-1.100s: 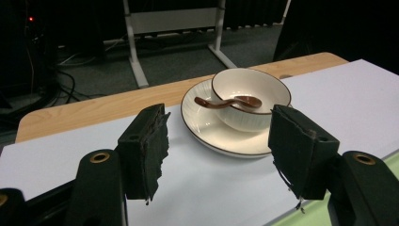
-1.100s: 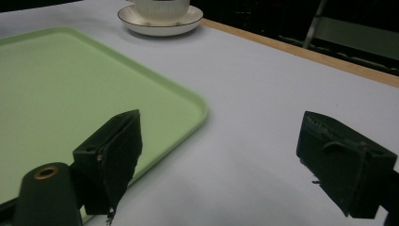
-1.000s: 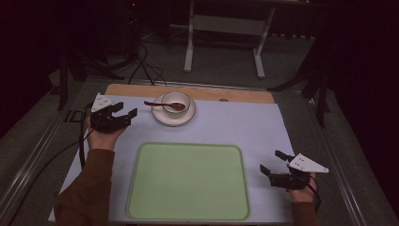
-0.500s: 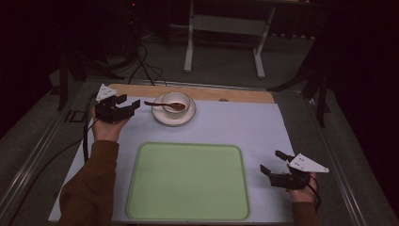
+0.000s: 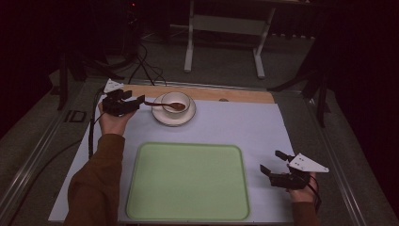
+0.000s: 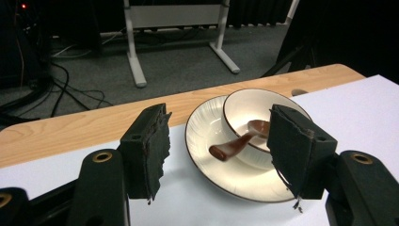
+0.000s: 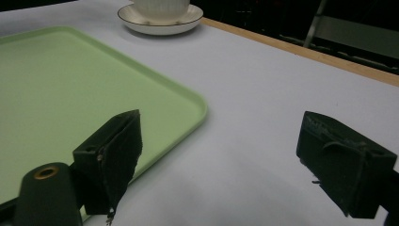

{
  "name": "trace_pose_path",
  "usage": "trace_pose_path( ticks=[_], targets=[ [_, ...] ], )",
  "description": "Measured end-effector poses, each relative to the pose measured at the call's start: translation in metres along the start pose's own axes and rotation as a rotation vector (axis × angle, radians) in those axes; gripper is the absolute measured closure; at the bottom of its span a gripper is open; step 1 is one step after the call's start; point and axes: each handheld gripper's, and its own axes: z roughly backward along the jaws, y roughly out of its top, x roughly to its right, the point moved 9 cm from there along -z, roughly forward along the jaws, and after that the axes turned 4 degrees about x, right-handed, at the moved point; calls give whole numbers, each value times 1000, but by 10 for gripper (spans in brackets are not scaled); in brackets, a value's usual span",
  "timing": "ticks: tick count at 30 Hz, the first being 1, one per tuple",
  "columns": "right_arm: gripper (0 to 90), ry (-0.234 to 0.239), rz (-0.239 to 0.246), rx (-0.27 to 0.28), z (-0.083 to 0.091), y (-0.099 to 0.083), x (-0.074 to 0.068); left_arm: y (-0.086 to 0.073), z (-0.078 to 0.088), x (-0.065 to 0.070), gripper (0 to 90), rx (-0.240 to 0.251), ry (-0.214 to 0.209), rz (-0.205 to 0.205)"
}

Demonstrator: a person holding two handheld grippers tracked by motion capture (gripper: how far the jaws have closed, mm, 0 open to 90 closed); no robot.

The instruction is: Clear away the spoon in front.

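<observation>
A white cup (image 5: 176, 101) stands on a white saucer (image 5: 161, 116) at the back of the table, with a brown spoon (image 5: 165, 105) resting in it, handle pointing left. My left gripper (image 5: 139, 100) hovers just left of the saucer, open, its jaws aimed at the spoon handle (image 6: 230, 147), which lies beyond the pads without touching them. The cup (image 6: 249, 109) and saucer (image 6: 226, 174) sit right ahead of those jaws. My right gripper (image 5: 271, 164) rests at the table's front right, open and empty, beside the green tray (image 5: 188, 181). The tray corner (image 7: 188, 101) lies before it.
A white sheet (image 5: 244, 127) covers the table, with a wooden strip (image 5: 235, 95) along the back edge. Cables and a metal stand (image 5: 223, 28) are on the floor beyond. The saucer (image 7: 162, 26) appears far off in the right gripper view.
My left gripper has moved right and slightly back toward the saucer and spoon handle. The right gripper has stayed put.
</observation>
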Motion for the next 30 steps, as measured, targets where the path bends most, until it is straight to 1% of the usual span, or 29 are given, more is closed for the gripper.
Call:
trace_pose_path(
  ticks=[5,8,11,13,17,21,25,28,29,30],
  targets=[
    [146,-1,0,1,0,0,0,-1,-11,1,396,-14,-3,6],
    [146,0,-2,0,0,0,1,-5,-18,-1,409,-31,-1,9],
    [146,2,-1,0,0,0,0,-9,-24,-6,417,-47,2,34],
    [146,1,-1,-2,0,0,0,-11,-27,-8,424,-59,2,42],
    [146,1,-2,-2,0,-1,1,-18,-34,-7,451,-85,-2,37],
    [146,1,-2,-3,0,-1,1,-26,-41,-4,476,-113,-24,52],
    [146,1,-3,-2,0,-1,1,-31,-46,1,509,-124,-60,71],
    [146,1,-3,-3,0,-1,1,-34,-48,4,577,-135,-93,78],
    [146,1,-3,-3,0,-1,1,-34,-48,4,612,-135,-93,78],
    [146,1,-3,-3,0,-1,1,-35,-48,6,612,-141,-109,73]
  ],
)
